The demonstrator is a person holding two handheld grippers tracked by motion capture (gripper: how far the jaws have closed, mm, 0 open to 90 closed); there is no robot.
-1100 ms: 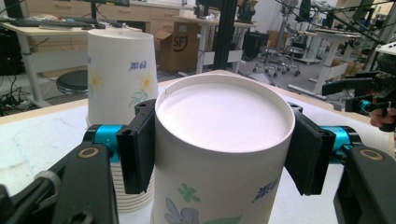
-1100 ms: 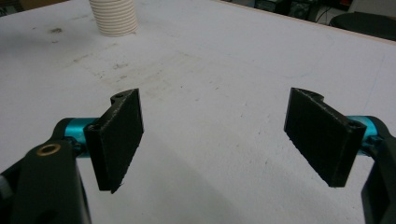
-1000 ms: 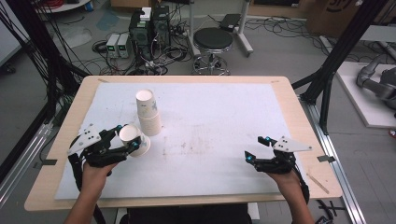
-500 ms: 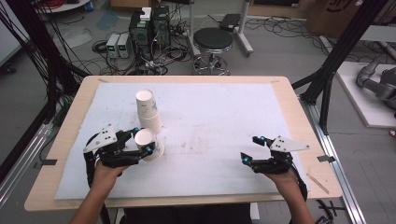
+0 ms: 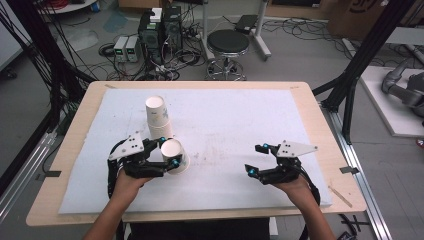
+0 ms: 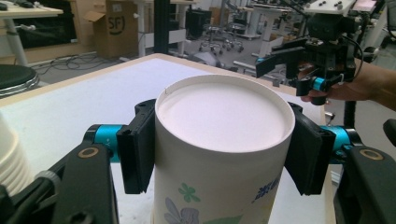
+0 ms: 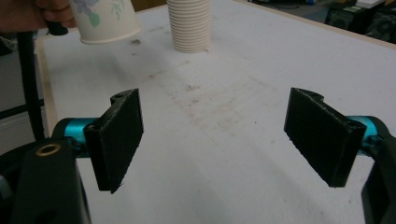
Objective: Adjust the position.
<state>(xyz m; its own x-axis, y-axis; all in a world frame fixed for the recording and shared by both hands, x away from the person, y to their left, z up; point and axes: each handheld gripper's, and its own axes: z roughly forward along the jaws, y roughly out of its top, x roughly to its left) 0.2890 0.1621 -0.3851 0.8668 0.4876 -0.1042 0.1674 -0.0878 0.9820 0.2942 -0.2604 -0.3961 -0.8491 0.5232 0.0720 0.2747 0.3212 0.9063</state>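
Note:
A white paper cup (image 5: 171, 149) with a flower print is held upside down and tilted, its base toward me, just right of a stack of cups (image 5: 157, 117) that stands on the white mat (image 5: 240, 115). My left gripper (image 5: 168, 153) is shut on this cup (image 6: 224, 140), one pad on each side of its wall. My right gripper (image 5: 254, 159) hovers over the mat's front right, open with nothing between its pads (image 7: 119, 137). From the right gripper view the held cup (image 7: 105, 18) hangs beside the stack (image 7: 189, 25), rim down. The right gripper (image 6: 303, 60) shows beyond the cup in the left gripper view.
The mat covers a wooden table (image 5: 320, 120) and carries faint stains at its middle (image 5: 215, 150). A black stool (image 5: 227, 45) and computer cases (image 5: 160, 27) stand on the floor behind the table. Dark frame posts (image 5: 360, 65) rise at both sides.
My left gripper has carried the cup to the right, from the mat's left side to just below the stack. The right gripper has drifted a little to the left and up, still open.

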